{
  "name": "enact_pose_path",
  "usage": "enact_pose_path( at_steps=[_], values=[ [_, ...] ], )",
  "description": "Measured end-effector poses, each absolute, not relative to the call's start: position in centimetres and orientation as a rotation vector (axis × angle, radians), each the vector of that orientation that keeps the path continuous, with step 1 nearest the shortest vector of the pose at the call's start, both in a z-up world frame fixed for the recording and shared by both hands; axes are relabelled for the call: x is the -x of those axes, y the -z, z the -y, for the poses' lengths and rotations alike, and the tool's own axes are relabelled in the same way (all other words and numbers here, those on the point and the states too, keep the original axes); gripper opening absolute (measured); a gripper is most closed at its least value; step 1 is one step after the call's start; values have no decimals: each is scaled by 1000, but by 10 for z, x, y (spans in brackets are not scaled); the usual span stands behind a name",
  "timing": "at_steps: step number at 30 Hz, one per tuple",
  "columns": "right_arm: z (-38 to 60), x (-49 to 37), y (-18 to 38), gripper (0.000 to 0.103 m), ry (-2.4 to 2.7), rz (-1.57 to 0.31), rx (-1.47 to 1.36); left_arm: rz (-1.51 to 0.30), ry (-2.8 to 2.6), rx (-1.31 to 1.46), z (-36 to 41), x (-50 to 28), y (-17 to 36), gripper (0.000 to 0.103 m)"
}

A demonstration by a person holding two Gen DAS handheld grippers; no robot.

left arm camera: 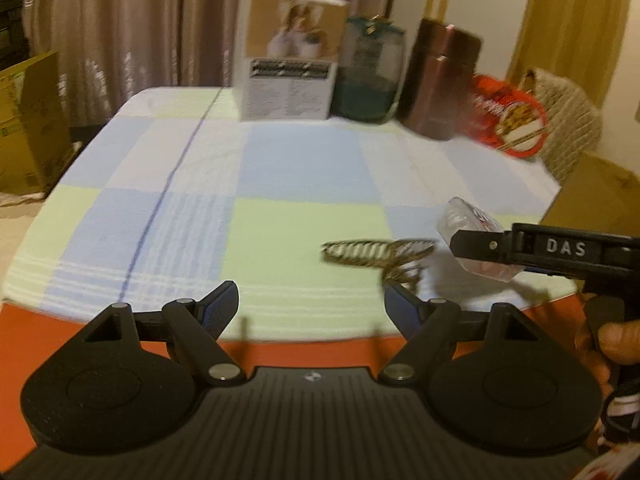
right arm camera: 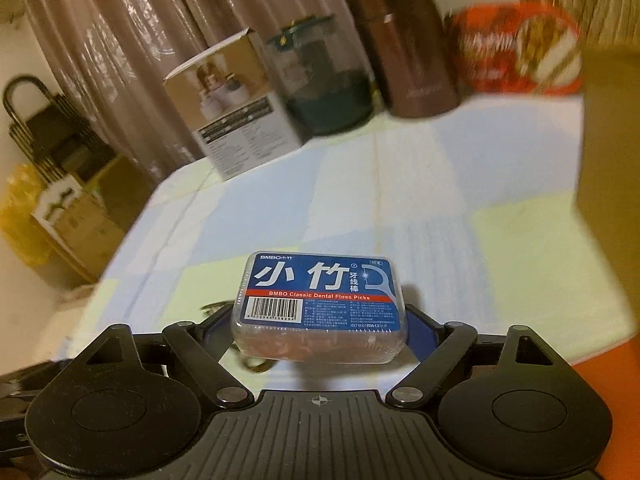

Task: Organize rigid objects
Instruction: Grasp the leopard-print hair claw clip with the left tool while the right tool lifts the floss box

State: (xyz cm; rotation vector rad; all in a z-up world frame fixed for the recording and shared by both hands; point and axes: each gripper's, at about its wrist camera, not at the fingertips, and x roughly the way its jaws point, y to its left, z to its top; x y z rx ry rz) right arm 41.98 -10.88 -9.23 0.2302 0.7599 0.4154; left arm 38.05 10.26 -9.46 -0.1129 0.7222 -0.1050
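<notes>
Along the table's (left arm camera: 280, 184) far edge, the jar (left arm camera: 370, 76) is the landmark: carton (left arm camera: 288, 56) to its left, flask (left arm camera: 440, 80) to its right, tin (left arm camera: 508, 114) beyond the flask. A wire holder (left arm camera: 376, 254) lies well in front of the jar.

Red tin (right arm camera: 520, 50) motion-blurred, its print unreadable, floss box (left arm camera: 476, 240) mostly hidden behind right tool (left arm camera: 500, 246)

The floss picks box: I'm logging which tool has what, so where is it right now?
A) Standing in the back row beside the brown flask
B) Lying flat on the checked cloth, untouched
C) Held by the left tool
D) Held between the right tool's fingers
D: the right wrist view shows the floss picks box clamped in the right tool, while the left tool is open and holds nothing.
</notes>
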Motion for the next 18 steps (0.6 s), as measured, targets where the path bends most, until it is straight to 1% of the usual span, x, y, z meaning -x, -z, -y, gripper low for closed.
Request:
enact_pose_path(
  at_steps=[5,8,10,14,18],
  values=[
    [125,-421,77,83,-381,-729,-248,-684,169,69,-77,-385,95,77],
    [133,-421,71,83,-366,-728,-253,-660,190,64,-62,-390,100,74],
    [136,-421,67,83,-363,-728,-256,-656,187,81,-54,-396,105,68],
    [141,-423,64,83,-366,-719,-237,-649,199,77,-41,-403,113,62],
    [146,-426,64,83,-377,-729,-267,-664,179,66,-36,-410,123,47]
  ],
)
